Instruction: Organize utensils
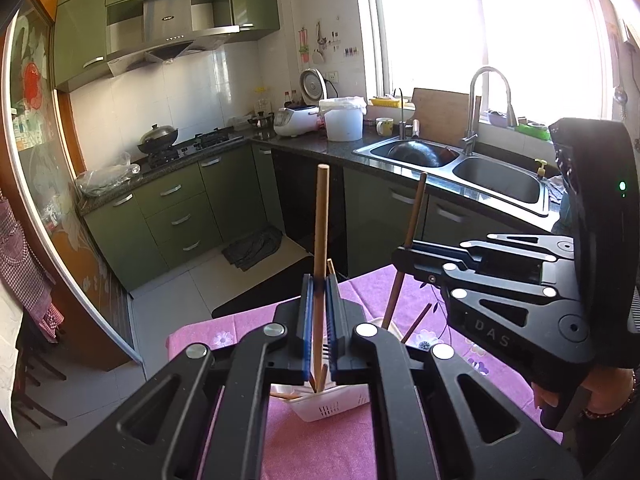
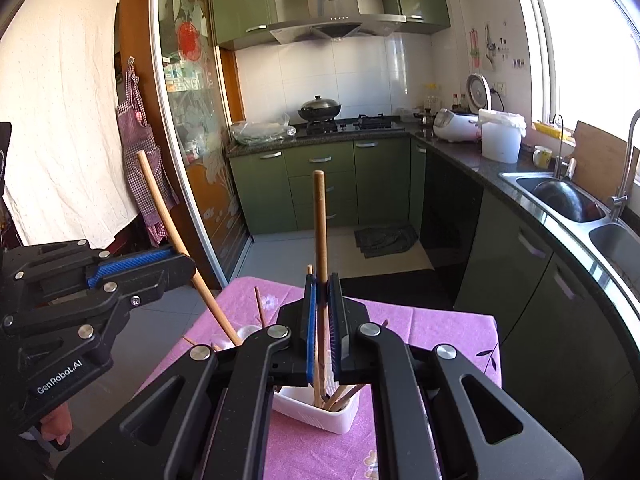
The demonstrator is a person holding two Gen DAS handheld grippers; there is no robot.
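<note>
We have each gripper clenched on 1 wooden utensil handle: the left gripper [image 1: 320, 284] pinches the light handle [image 1: 321, 216] upright, its tip over the white basket [image 1: 332, 406] at 6 o'clock, likely to drop it in cleanly. The right gripper [image 2: 322, 286] grips the darker handle [image 2: 320, 220] likewise. Only the right view shows chopsticks [image 2: 340, 396] already in the basket; only the left view shows the person's hand [image 1: 548, 398] at 4 o'clock.

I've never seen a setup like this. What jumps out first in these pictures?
Two black hand-held grippers, the left gripper and the right gripper, each clamp a long wooden stick upright above a white basket of chopsticks. The basket sits on a purple flowered tablecloth, with a green-cabinet kitchen behind.
</note>
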